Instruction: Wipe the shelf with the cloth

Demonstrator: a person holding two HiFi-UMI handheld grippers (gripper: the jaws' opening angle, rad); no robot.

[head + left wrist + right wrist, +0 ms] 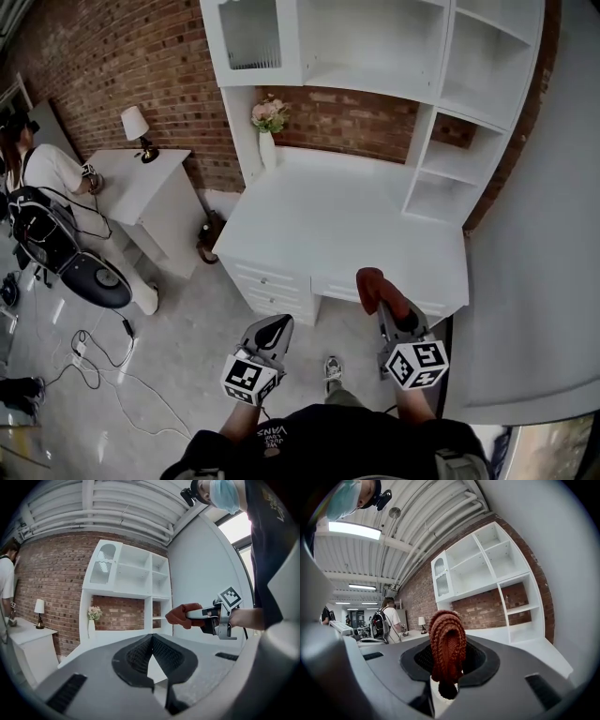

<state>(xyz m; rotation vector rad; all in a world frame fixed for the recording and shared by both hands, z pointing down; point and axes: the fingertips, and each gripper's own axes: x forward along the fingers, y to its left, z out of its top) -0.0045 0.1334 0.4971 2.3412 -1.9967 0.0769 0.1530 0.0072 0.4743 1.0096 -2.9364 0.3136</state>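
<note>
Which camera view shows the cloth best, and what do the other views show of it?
The right gripper view: the knitted brown cloth fills its centre, clamped in the right gripper. The head view shows it small, from above. The left gripper view shows it small, side-on, at right.

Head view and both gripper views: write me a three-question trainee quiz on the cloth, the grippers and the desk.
1. True or false: the left gripper is shut with nothing between its jaws.
2. Multiple choice: what holds the red-brown knitted cloth? A) the left gripper B) the right gripper C) nothing, it lies on the desk.
3. Fill in: in the head view, the vase of flowers stands at the back ___ corner of the white desk.

Key: 1 true; 2 B; 3 left.
</note>
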